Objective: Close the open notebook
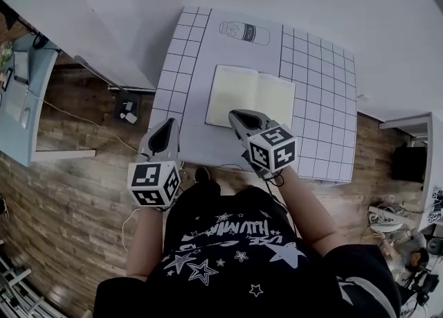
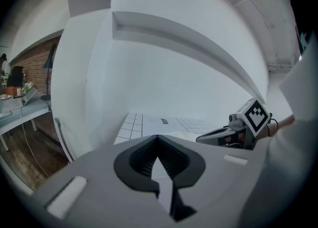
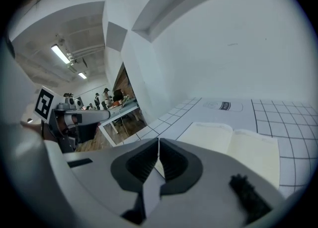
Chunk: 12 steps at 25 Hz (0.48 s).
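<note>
The open notebook [image 1: 250,96] lies flat with blank cream pages up, in the middle of the white gridded mat [image 1: 325,116]. In the head view my right gripper [image 1: 234,114] is shut with nothing in it, its tips over the notebook's near edge by the left page. My left gripper [image 1: 168,123] is also shut and holds nothing; it hangs at the mat's near left edge, apart from the notebook. The right gripper view shows both pages of the notebook [image 3: 238,145] just beyond the closed jaws [image 3: 158,140]. The left gripper view shows its closed tips [image 2: 158,137] and the right gripper [image 2: 233,133] to the right.
A bottle outline [image 1: 237,31] is printed at the mat's far side. White walls with a ledge rise behind the table. A light desk [image 1: 24,95] stands on the wooden floor [image 1: 76,192] to the left. The person's torso fills the near side of the head view.
</note>
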Motion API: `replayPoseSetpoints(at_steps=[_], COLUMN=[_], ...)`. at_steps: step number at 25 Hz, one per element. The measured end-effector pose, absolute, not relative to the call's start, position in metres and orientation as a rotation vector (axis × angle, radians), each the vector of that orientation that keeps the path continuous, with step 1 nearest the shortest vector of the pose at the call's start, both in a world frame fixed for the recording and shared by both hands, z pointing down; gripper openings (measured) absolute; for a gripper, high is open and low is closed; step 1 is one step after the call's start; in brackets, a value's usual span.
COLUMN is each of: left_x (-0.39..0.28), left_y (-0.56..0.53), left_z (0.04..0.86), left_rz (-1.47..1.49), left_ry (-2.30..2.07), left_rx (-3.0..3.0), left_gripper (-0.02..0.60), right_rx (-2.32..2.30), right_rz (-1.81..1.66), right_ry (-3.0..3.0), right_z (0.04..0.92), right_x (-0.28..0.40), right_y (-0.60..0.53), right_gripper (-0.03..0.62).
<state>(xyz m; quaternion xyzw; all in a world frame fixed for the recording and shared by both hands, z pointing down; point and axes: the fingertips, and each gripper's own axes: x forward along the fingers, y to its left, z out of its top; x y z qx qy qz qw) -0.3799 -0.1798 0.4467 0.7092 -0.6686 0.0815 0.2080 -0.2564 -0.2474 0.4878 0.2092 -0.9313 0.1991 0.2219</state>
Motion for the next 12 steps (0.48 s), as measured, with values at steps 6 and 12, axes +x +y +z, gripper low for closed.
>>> replayPoseSetpoints(at_steps=[6, 12], left_x=[-0.390, -0.391], left_y=[-0.196, -0.204], left_z=[0.460, 0.473], left_rz=[0.254, 0.289], left_ry=[-1.758, -1.687], left_rx=[2.063, 2.106], left_gripper=[0.009, 0.009], right_rx=[0.605, 0.570], right_rz=[0.609, 0.612], right_ry=[-2.488, -2.408], right_z=[0.515, 0.539], right_x=[-0.271, -0.289], right_y=[-0.236, -0.226], right_gripper=[0.017, 0.090])
